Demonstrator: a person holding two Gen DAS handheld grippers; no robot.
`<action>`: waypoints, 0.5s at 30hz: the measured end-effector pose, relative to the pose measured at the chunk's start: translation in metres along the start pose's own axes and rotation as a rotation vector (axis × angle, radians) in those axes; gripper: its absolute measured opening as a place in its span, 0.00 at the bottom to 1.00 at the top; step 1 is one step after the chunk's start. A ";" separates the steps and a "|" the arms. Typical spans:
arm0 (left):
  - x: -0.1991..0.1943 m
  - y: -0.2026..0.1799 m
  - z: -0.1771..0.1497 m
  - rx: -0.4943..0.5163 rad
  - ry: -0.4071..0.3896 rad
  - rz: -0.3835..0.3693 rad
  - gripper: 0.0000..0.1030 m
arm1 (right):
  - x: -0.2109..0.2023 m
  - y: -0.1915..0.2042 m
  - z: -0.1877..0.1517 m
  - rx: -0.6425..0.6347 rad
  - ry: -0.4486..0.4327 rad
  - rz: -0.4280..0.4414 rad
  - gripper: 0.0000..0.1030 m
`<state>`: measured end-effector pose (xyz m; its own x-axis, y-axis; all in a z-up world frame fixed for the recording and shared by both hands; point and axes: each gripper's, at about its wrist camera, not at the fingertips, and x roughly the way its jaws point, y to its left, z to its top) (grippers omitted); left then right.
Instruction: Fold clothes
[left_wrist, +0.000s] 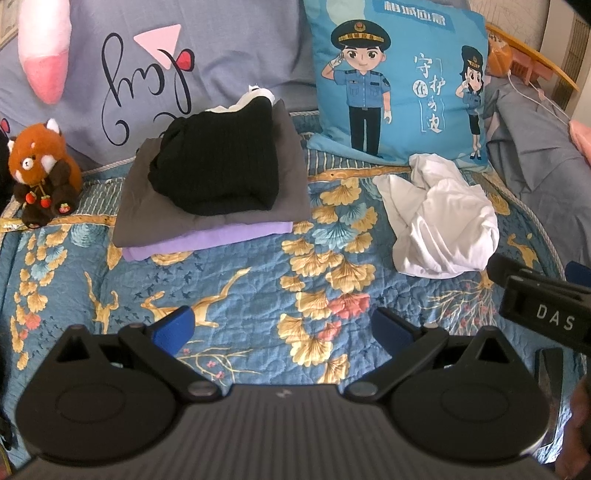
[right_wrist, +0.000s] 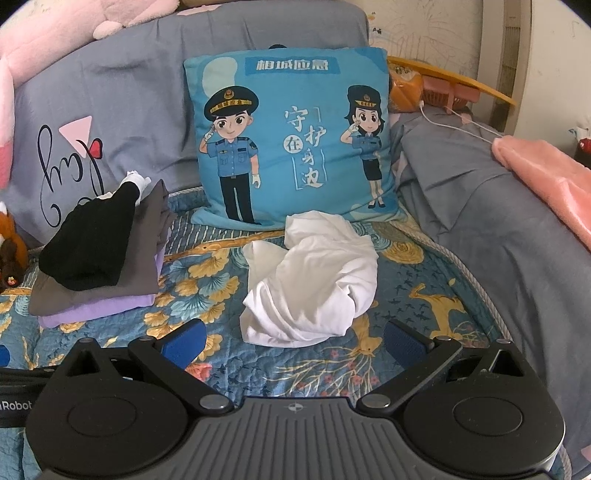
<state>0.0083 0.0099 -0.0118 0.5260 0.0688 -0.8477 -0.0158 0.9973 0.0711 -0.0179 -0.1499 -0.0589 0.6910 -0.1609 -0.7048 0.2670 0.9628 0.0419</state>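
Right tongs (left_wrist: 543, 314) read "DAS"; left, "Robot" (right_wrist: 14, 406).

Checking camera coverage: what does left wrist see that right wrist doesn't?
Left wrist only: the whole red panda plush, and the right claw's black body at the frame's right edge. Right wrist only: the pink blanket on the grey bedding. Both: crumpled white garment, folded stack with black garment on top, blue cartoon pillow, floral quilt. Both claws open, empty.
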 end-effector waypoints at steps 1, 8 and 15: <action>0.000 0.000 0.000 0.000 -0.001 0.000 1.00 | 0.000 0.000 0.000 0.001 -0.001 0.001 1.00; -0.001 -0.002 0.000 0.004 -0.003 0.003 1.00 | 0.000 -0.002 -0.001 -0.004 -0.012 0.010 1.00; 0.000 -0.001 0.000 0.003 -0.004 0.003 1.00 | 0.001 -0.005 -0.002 -0.016 -0.033 0.023 1.00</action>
<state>0.0084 0.0085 -0.0120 0.5297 0.0717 -0.8451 -0.0146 0.9970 0.0754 -0.0203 -0.1549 -0.0614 0.7188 -0.1452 -0.6798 0.2396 0.9698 0.0462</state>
